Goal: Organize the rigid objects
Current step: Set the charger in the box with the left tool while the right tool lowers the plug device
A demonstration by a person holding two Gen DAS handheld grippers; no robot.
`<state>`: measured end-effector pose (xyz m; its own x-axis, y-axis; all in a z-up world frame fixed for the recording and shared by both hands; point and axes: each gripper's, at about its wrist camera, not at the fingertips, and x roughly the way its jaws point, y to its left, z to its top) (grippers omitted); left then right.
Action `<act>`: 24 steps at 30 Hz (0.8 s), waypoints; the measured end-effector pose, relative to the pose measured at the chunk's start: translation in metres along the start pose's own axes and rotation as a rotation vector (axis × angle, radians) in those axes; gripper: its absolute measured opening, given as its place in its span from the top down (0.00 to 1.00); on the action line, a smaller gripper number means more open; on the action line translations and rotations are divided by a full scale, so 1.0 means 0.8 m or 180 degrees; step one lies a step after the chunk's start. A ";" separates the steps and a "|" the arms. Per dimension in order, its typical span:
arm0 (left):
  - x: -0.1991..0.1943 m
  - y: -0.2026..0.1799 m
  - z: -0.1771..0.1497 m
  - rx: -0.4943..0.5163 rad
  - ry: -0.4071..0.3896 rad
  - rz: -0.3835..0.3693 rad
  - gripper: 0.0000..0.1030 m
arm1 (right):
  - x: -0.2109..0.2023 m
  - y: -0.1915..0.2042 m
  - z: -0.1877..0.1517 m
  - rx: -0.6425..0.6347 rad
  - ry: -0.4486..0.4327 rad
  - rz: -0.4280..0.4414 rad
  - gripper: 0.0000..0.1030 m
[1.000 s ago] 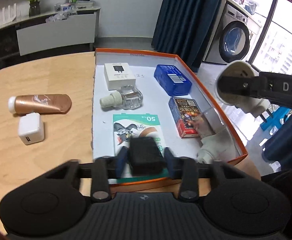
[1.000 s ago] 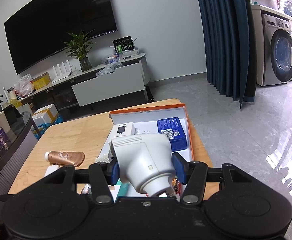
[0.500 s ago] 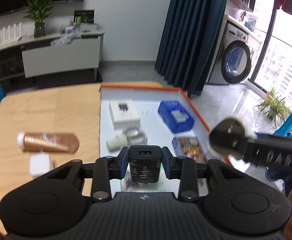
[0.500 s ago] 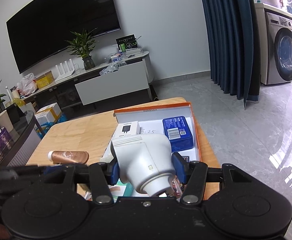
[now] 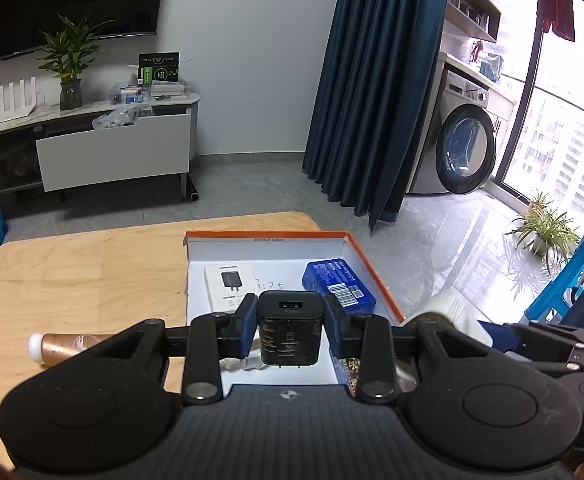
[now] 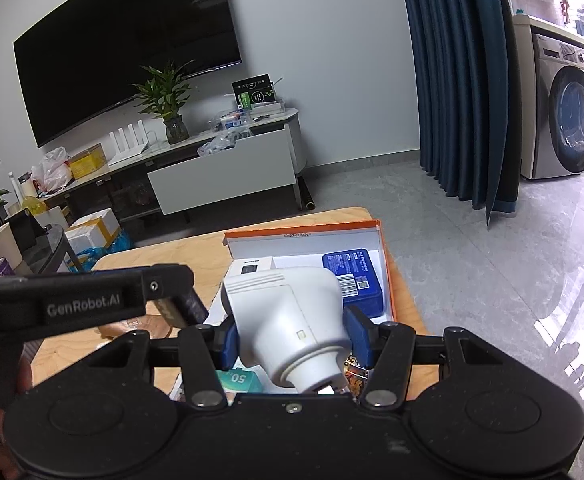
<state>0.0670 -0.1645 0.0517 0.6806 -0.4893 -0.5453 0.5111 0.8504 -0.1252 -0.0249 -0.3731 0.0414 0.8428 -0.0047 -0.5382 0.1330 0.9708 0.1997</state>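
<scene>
Here, left gripper (image 5: 290, 330): clenched on black charger (image 5: 290, 328), held above the box (image 5: 376, 272).
Right gripper (image 6: 292, 340): grasping white device (image 6: 292, 320); its lower end is hidden.
Box: blue case (image 5: 338, 286) visible; other contents mostly covered.
Tube (image 5: 64, 350): on table (image 5: 84, 272), partly cut off.

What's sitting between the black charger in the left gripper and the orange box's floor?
The black charger hangs over the orange box; a clear bottle lies partly under it. The floor near the white carton and blue box looks bare.
</scene>
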 end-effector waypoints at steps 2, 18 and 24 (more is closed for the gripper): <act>0.003 -0.001 0.000 -0.0002 0.0004 -0.0011 0.66 | 0.003 -0.003 0.002 0.0003 0.0011 -0.0003 0.38; 0.023 0.005 0.002 -0.0021 0.0066 -0.0032 0.66 | 0.025 -0.009 -0.003 0.0022 0.0107 -0.0041 0.38; 0.029 0.007 0.002 -0.0031 0.0076 -0.0036 0.66 | 0.033 -0.009 -0.004 0.0033 0.0130 -0.0045 0.38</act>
<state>0.0866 -0.1711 0.0400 0.6621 -0.4943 -0.5633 0.5135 0.8467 -0.1394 -0.0055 -0.3796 0.0234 0.8189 -0.0084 -0.5739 0.1502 0.9682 0.2001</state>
